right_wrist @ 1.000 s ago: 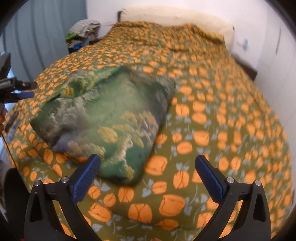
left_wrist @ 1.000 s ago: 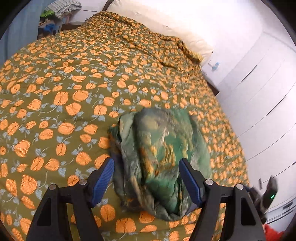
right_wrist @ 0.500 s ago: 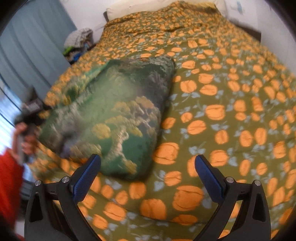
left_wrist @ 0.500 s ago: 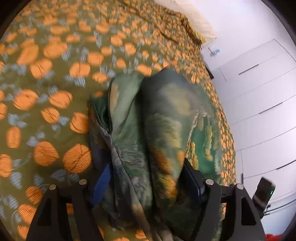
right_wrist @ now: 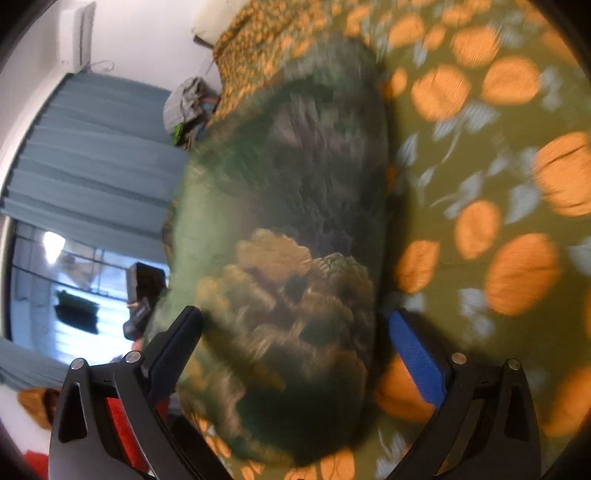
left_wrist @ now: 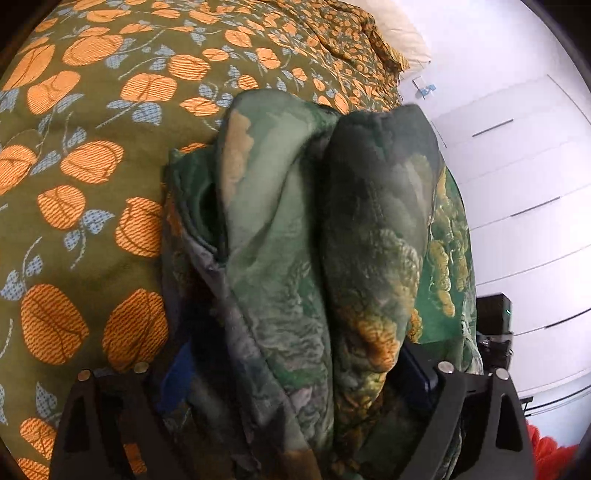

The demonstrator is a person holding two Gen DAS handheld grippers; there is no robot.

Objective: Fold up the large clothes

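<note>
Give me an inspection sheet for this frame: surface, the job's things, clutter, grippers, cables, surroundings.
Surface: bed with an olive bedspread printed with orange fruit, wrinkled near the pillow.
Job's things: folded green blanket, a thick layered bundle lying on the bedspread.
Clutter: pile of clothes beside the bed's head end.
Grippers: left gripper straddles one end of the bundle, fabric filling the gap; right gripper straddles another end, fingers wide apart. Right view is motion-blurred.
Cables: nothing seen.
Surroundings: white drawer fronts, blue-grey curtain, bright window, wall air conditioner.
</note>
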